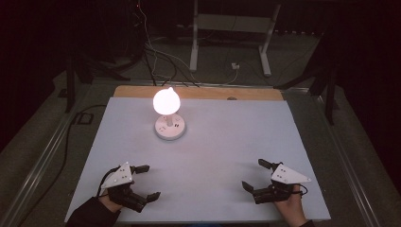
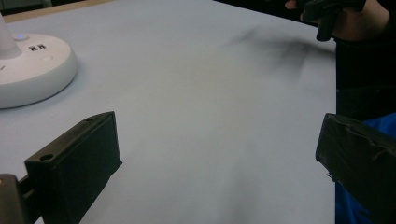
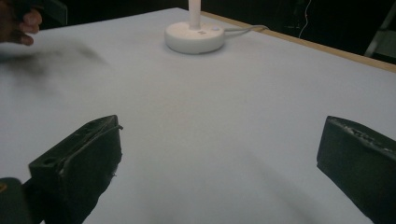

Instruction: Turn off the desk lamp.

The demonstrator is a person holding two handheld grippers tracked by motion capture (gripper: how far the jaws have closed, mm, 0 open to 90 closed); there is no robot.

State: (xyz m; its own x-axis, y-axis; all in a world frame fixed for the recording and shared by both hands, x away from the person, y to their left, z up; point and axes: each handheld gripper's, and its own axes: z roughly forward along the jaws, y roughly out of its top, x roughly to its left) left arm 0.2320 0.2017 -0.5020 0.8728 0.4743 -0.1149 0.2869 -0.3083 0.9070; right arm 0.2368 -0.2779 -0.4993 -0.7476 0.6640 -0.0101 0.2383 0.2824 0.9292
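While you hold both tools low over the near edge of the worktop, count what lies before you: one lamp, two hand-held grippers, and one pale sheet covering the worktop.

Your left hand-held gripper sits at about 7 o'clock on the sheet, its jaws spread wide with bare surface between them; in the left gripper view the two black jaws stand far apart and nothing lies in the gap. Your right hand-held gripper sits at about 5 o'clock, jaws likewise spread and pinching nothing, and the right gripper view shows the same wide empty gap. The two point inward, toward each other and slightly up the sheet.

The lamp stands at about 11 o'clock from the sheet's middle, well apart from both tools. Its long axis is upright: a round white base flat on the sheet, a short white stem rising from it, and a glowing globe on top. In the right gripper view the base lies at about 12 o'clock ahead of the jaws, with a white cable leaving it toward the far wooden edge. In the left gripper view the base sits at about 10 o'clock.
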